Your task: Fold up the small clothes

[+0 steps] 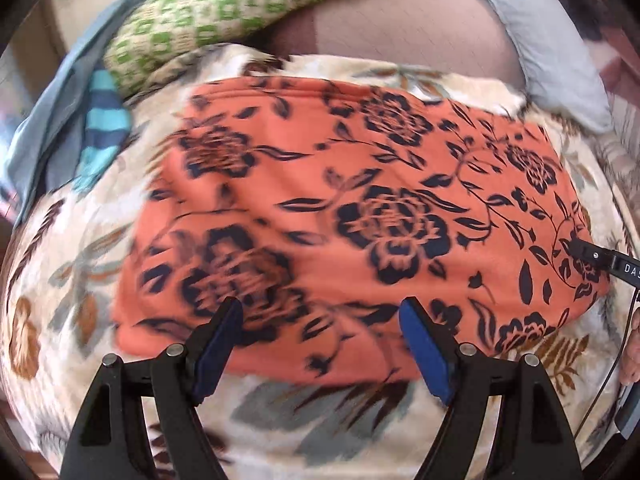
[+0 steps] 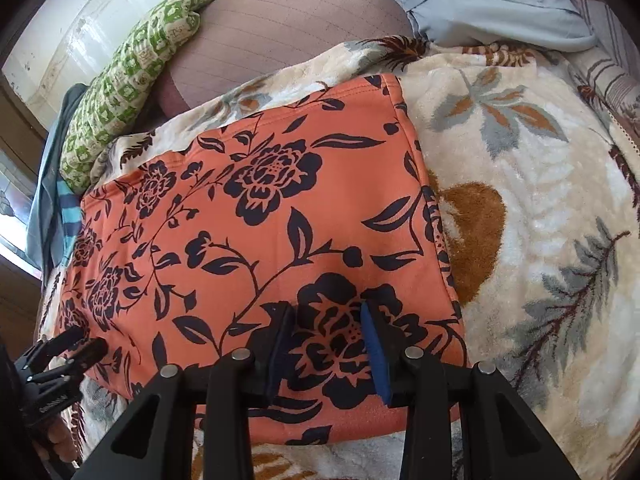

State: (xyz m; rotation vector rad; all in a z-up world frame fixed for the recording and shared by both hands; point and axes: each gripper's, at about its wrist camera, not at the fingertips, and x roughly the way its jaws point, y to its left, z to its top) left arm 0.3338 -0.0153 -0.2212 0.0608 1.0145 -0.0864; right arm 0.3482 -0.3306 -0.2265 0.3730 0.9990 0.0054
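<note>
— Cream blanket with leaf pattern fills both views. What do my claws do?

— I see my right gripper low in the frame, narrowly apart, on the orange floral cloth. My left gripper stands wide above the cloth's near edge, holding nothing.

— And farther?

— Upper left, a green checked pillow; a striped blue garment lies beside it.

Home bedroom, plush floral blanket over a bed, patterned green pillow, spare clothes
</note>
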